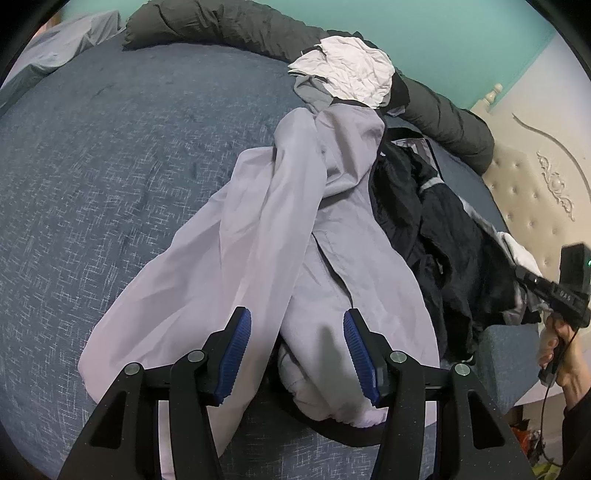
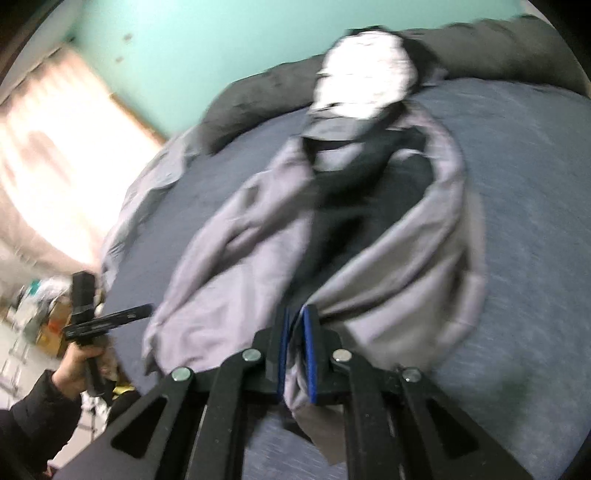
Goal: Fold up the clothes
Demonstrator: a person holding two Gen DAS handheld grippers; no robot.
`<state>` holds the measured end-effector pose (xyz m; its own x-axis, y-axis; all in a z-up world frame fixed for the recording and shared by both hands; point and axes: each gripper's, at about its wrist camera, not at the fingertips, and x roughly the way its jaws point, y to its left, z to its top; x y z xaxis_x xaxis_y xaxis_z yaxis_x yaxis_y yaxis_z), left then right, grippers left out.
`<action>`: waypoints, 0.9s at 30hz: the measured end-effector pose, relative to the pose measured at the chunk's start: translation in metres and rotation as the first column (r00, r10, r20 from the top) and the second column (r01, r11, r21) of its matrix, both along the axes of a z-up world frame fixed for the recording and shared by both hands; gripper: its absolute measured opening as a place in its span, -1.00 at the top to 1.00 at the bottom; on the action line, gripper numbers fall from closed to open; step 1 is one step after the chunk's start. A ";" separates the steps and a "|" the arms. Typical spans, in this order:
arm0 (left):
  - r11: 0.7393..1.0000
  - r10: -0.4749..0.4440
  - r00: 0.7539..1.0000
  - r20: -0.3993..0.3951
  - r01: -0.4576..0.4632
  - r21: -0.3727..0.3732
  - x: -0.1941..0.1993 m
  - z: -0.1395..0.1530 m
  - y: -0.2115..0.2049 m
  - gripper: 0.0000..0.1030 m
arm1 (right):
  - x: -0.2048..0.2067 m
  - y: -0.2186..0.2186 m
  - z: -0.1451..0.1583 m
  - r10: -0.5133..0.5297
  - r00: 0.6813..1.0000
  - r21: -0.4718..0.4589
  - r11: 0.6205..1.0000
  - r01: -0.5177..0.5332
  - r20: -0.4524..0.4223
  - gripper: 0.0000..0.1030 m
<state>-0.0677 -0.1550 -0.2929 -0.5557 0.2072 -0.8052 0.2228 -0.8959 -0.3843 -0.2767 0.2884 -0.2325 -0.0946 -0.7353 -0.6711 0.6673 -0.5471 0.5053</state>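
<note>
Pinching the hem of the lilac jacket in your right gripper, likely to spread it, your left gripper hovers spread above it on the bed, dark clothes heaped beyond.

jacket pale lilac | bedcover blue, white crosshatch flecks | clothes black, grey trim | cloth white | wall teal | pads blue

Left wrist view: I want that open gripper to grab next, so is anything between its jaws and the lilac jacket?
Nothing visible does. The left gripper hangs open directly over the lilac jacket, with only its fabric below.
</note>
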 end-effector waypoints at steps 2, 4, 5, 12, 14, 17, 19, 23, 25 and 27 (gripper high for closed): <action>1.000 0.002 1.000 -0.001 -0.002 0.005 0.001 0.000 -0.001 -0.10 | 0.006 -0.015 0.003 0.025 1.000 0.000 1.000 -0.025 -0.008 0.85; 1.000 0.004 1.000 -0.005 -0.004 0.011 0.001 0.001 -0.002 -0.10 | 0.003 -0.012 0.003 0.003 1.000 0.012 1.000 -0.003 -0.016 0.86; 1.000 0.005 1.000 -0.007 -0.005 0.014 0.002 0.001 -0.003 -0.10 | 0.001 -0.010 0.003 -0.008 1.000 0.018 1.000 0.008 -0.020 0.86; 1.000 0.012 1.000 -0.013 -0.012 0.014 0.007 0.002 -0.014 -0.11 | -0.009 0.000 0.003 -0.082 0.995 0.058 0.995 0.084 -0.050 0.86; 1.000 0.015 1.000 -0.010 -0.015 0.017 0.006 0.001 -0.017 -0.11 | -0.012 0.003 0.003 -0.103 0.993 0.069 0.992 0.106 -0.059 0.86; 1.000 0.019 1.000 -0.011 -0.019 0.023 0.006 0.000 -0.018 -0.12 | -0.016 0.008 0.003 -0.133 0.988 0.085 0.987 0.140 -0.073 0.83; 1.000 0.019 1.000 -0.008 -0.019 0.023 0.005 -0.002 -0.018 -0.12 | -0.026 0.028 0.001 -0.186 0.979 0.108 0.975 0.194 -0.079 0.83; 1.000 0.017 1.000 -0.004 -0.017 0.025 0.002 -0.002 -0.016 -0.12 | -0.052 0.087 -0.017 -0.324 0.945 0.167 0.930 0.328 -0.050 0.48; 1.000 0.011 1.000 -0.004 -0.011 0.018 0.001 -0.001 -0.013 -0.13 | -0.061 0.110 -0.029 -0.379 0.925 0.203 0.904 0.376 -0.022 0.12; 1.000 0.006 1.000 -0.005 -0.006 0.014 0.000 0.000 -0.011 -0.13 | -0.067 0.132 -0.045 -0.434 0.901 0.224 0.880 0.419 0.020 0.02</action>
<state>-0.0679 -0.1658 -0.2932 -0.5607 0.2151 -0.7996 0.2265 -0.8890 -0.3980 -0.3436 0.4207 -0.2772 -0.3164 -0.4764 -0.8203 0.3136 -0.8687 0.3835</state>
